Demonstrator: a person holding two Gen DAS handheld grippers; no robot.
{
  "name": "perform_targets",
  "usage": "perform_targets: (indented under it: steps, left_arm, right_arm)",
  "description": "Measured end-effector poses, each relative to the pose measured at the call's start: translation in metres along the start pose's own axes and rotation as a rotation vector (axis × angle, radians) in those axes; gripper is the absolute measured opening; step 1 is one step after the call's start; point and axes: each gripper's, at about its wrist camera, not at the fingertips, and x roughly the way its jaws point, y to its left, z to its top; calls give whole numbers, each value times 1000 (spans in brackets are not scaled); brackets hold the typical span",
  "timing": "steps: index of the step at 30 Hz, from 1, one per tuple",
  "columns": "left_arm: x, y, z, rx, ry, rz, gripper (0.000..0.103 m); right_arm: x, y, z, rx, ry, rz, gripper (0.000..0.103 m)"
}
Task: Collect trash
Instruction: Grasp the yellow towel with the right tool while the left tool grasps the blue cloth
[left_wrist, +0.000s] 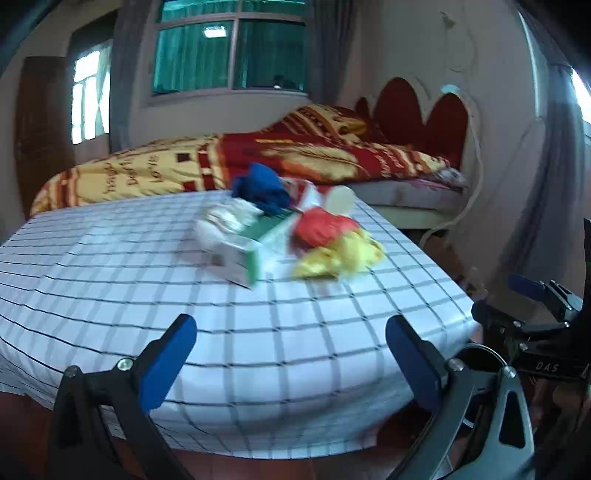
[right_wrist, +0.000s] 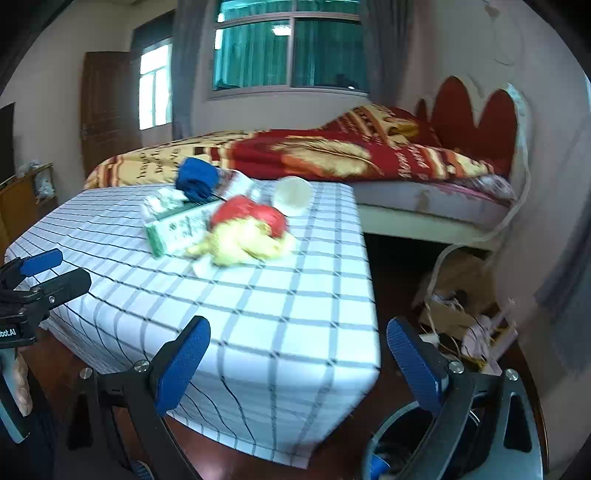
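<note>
Nearest, the left gripper (left_wrist: 291, 354) and the right gripper (right_wrist: 297, 360) both hang with blue pads spread wide and nothing between them, at the near edge of a table under a white checked cloth (left_wrist: 110, 280), with a dark round bin (right_wrist: 399, 439) low beside the right one. Farther across the cloth the trash sits in one blurred heap: a yellow crumpled bag (left_wrist: 338, 256) touching a red wad (left_wrist: 321, 227), a green-and-white carton (left_wrist: 255, 251), a blue bundle (left_wrist: 262, 188) and a pale cup (right_wrist: 293, 195). Beyond stands a bed (right_wrist: 332, 155) with a red headboard (right_wrist: 476, 114).
</note>
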Motion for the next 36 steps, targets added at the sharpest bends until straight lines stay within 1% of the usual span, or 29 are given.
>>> perform_targets:
  steps: [4,7,9,15,20,23,24,26,28,29,32,33,36]
  left_arm:
    - [5,23,10,-16,-13,40,102]
    - [13,33,14,-28,-15,56,102]
    - [19,38,15,-34,-10,60,102]
    - [43,48,21,-44,6,76,101]
    - [59,53,34,-52,11,77,101]
    - [72,53,43,-47,19,74,101]
    - [77,52,46,-49,22,71,101]
    - [82,51,49,-54,23,62,101]
    - [87,49,51,-56,26,52,101]
    - [89,47,52,-54,28,48,101]
    - [94,39,56,-32,34,31,96]
    - [95,37,59,-20,34,27,94]
    - [101,32,76,-1,21,24,93]
  right_arm:
    - [19,21,19,-21,-4,32,98]
    - [39,35,32,-47,3,49,98]
    - [60,42,42,-50,26,56,98]
    - [106,50,62,-31,73,76,98]
    - [138,55,66,-48,131,73,97]
    - [156,56,66,-54,175,77,90]
    - [160,55,64,-54,187,82,84]
    - [163,53,62,-49,200,104,77]
    - [161,54,59,-59,199,123,63]
    - [159,54,57,-64,194,134,49]
    - [147,49,58,-66,164,156,46]
    - [139,45,60,-66,139,146,46]
    - [127,32,71,-45,78,95,46]
